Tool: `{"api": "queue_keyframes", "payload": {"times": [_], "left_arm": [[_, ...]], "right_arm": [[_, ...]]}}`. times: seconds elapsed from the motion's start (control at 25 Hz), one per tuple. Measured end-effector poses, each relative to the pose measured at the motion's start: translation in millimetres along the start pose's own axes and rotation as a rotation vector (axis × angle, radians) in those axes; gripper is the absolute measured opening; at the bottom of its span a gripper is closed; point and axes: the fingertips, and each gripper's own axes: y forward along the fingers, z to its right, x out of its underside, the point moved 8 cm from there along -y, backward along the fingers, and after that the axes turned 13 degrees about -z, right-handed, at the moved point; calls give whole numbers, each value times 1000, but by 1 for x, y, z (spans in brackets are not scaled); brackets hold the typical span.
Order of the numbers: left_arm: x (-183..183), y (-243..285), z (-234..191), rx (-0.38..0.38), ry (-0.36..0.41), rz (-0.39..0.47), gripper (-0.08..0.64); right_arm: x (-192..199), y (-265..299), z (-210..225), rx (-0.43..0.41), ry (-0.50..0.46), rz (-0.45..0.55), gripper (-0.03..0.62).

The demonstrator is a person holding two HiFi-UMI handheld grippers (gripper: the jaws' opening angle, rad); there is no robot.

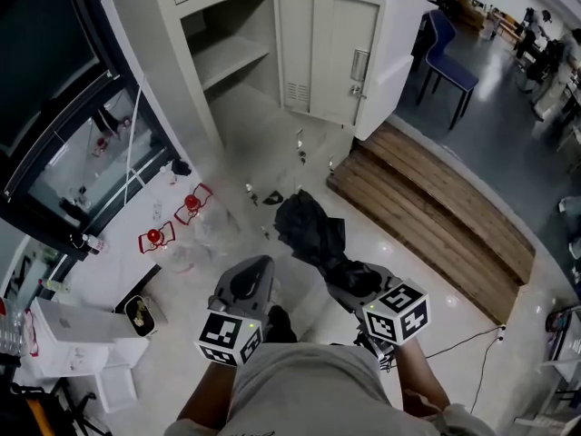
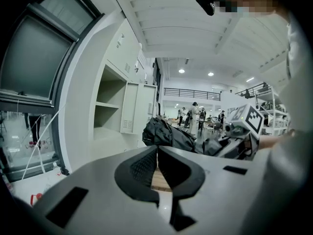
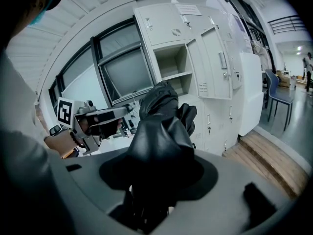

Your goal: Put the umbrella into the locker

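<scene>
Slippage is the main worry, in my judgement: the umbrella [image 3: 159,131] is a soft, loosely bunched black bundle, carried by its near end alone, with most of its length sticking out ahead of the right gripper [image 3: 151,195] and up into the air. Slack fabric under the pads could let it sag, twist or slide out on the way to the locker [image 1: 238,57].

Snagging comes second. The canopy bulges unevenly, and loose folds could catch on the edge of the open locker door [image 1: 327,53] or on the shelf [image 1: 231,62] inside the open compartment, leaving the umbrella half in and half out. Small bits lie scattered on the floor [image 1: 272,130] in front of the locker, and a careless step there could jolt the load.

The right gripper's jaws stand wide apart and are clamped around the umbrella's bunched end; the fabric fills the gap between them and hides the pads. The left gripper [image 2: 157,168] has its jaws pressed together with nothing between them, and it touches nothing; it is just beside the right one, giving the umbrella no support. The umbrella itself is held over the floor, well apart from the locker.
</scene>
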Motion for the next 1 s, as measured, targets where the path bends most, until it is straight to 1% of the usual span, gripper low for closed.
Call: {"api": "queue_keyframes", "payload": {"times": [0.32,0.68,1.0], "left_arm": [[-10,27,-34,12,-3,-17,20],[-36,73,-83,27,4,-24,20],[-60,111,-119,53,5,-32,20]], "right_arm": [[-33,24,23,8,3,-8,218],[-81,56,56,12,5,-12,218],[-115,80,82,16,28,-19,218]]}}
